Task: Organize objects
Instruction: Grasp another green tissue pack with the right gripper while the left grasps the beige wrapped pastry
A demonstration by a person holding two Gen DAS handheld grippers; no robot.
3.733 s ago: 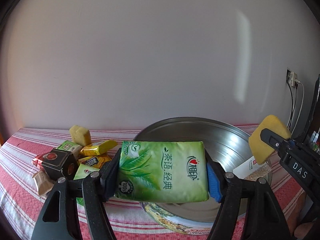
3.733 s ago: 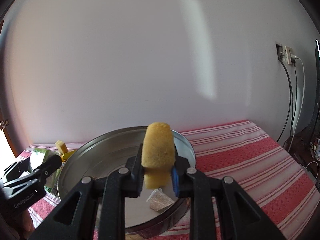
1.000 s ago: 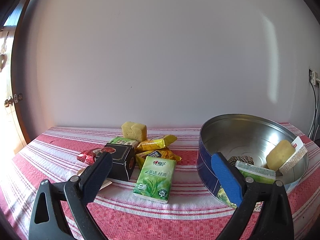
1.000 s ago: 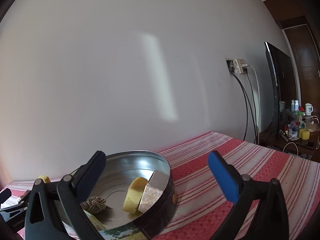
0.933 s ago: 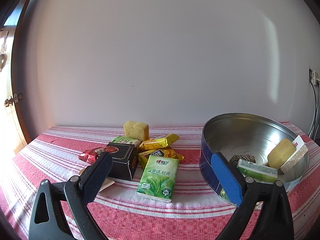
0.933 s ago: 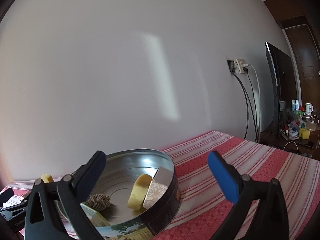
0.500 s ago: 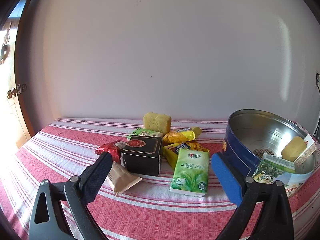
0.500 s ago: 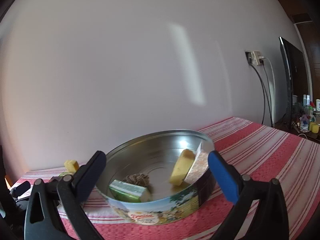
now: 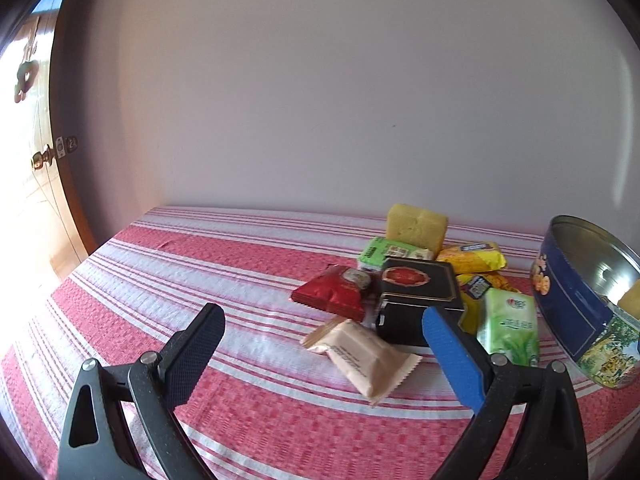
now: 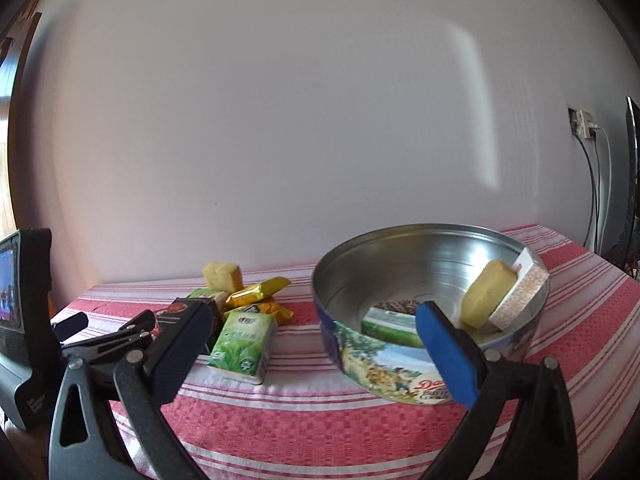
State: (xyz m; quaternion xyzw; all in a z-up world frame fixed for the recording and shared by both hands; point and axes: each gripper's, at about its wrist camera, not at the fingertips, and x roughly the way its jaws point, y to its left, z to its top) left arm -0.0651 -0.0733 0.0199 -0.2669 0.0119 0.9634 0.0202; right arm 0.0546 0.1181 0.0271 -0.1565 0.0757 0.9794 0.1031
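Hovering low over the striped red tablecloth [image 9: 224,264], the left gripper [image 9: 324,344] has its fingers spread wide with nothing between them. Just beyond its tips lies a beige wrapped snack [image 9: 362,356], and behind that a black box [image 9: 416,296] with a red packet [image 9: 334,292] touching its left side. A green tissue pack [image 9: 508,326] lies to the right of the box, with yellow packets [image 9: 472,258] and a yellow sponge block [image 9: 416,224] farther back near the wall. A blue tin [image 9: 576,296] stands at the right edge of this view.

The right gripper [image 10: 312,340] is also spread wide and empty, held above the near edge of the cloth. Between its fingers sit the green tissue pack [image 10: 244,342] on the left and the round tin [image 10: 384,360] on the right. Inside the tin a yellow sponge [image 10: 486,294] leans against the far right wall beside a tilted white packet [image 10: 520,292], and another green tissue pack [image 10: 390,326] lies on the bottom with a brown scrubber [image 10: 400,305] behind it. The other gripper's black frame [image 10: 108,336] shows at the left.
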